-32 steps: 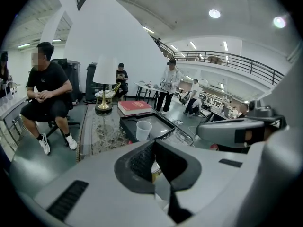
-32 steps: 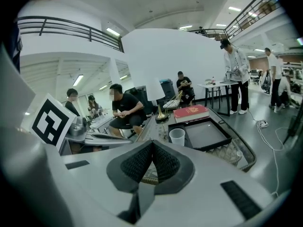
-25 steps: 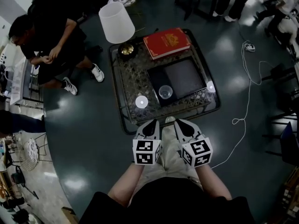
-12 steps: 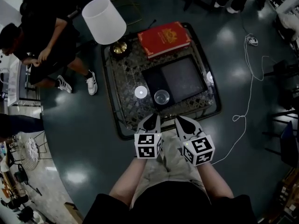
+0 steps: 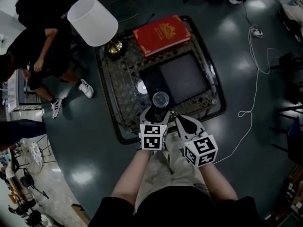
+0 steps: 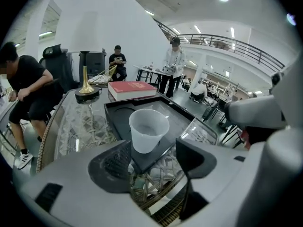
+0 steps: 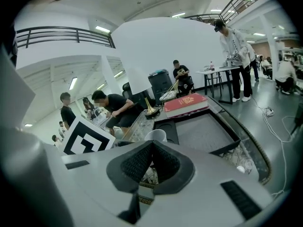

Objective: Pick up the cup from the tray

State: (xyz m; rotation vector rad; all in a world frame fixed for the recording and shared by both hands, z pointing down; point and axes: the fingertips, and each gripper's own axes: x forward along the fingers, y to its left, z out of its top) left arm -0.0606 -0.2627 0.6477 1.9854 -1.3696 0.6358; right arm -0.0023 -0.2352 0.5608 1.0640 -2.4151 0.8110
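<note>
A clear plastic cup (image 5: 161, 99) stands upright at the near left corner of the black tray (image 5: 182, 77) on the glass-topped wicker table (image 5: 120, 96). My left gripper (image 5: 155, 113) is just short of the cup, and its jaws are opening. In the left gripper view the cup (image 6: 148, 129) stands a little ahead of the left gripper (image 6: 154, 159), in line with the gap, and the pads do not touch it. My right gripper (image 5: 182, 122) hangs at the table's near edge, shut and empty. The right gripper view shows the cup (image 7: 156, 135) past the shut right gripper (image 7: 151, 163).
A red book (image 5: 162, 33) lies at the tray's far side. A brass lamp with a white shade (image 5: 92, 20) stands at the table's far left corner. A small white disc (image 5: 141, 86) lies left of the tray. A person (image 5: 40, 56) sits left of the table; a white cable (image 5: 253, 74) trails right.
Both grippers have moved forward to the table's near edge. The left one has come up close to the cup and its jaws have parted. The right one stays shut.
</note>
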